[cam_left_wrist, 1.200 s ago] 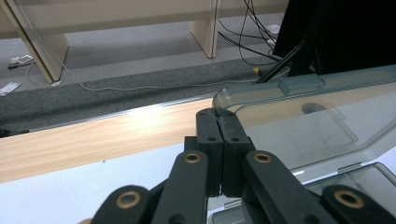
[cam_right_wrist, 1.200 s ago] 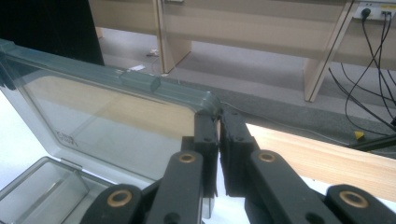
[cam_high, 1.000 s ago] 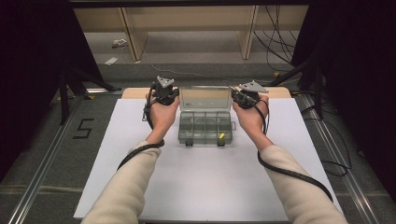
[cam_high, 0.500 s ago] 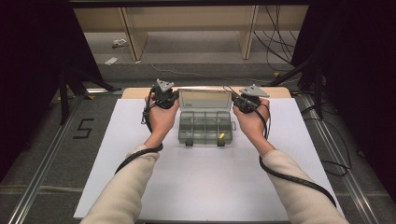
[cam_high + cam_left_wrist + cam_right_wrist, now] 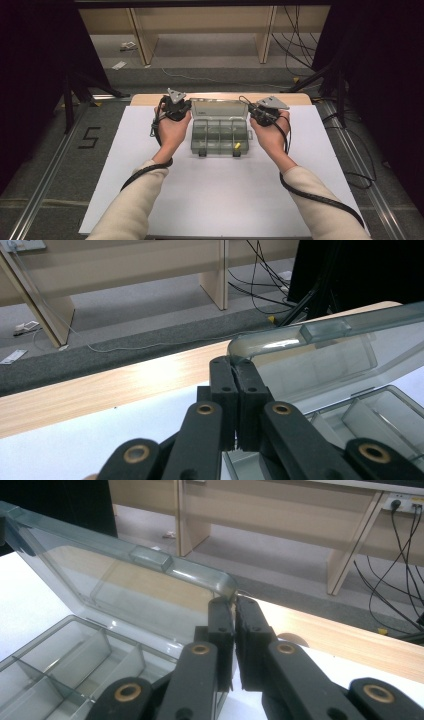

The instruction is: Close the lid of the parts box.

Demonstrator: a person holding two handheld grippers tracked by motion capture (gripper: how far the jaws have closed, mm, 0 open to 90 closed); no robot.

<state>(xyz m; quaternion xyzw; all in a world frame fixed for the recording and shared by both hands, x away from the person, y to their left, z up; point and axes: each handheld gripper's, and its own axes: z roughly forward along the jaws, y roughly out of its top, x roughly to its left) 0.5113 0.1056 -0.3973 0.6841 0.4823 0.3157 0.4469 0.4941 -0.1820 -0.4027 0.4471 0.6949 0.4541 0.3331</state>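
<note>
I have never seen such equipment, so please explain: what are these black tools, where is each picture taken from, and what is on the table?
A person holds a two-jaw tool in each hand: the left gripper and the right gripper. One camera looks down from above; another rides on each gripper, looking along its black jaws. On the white table stands a clear plastic compartment box. Its lid is raised. Each gripper is shut on a lid corner, as both gripper views show.

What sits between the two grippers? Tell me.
The clear box, lid raised, in the high view; left gripper and right gripper each pinch a lid corner.
</note>
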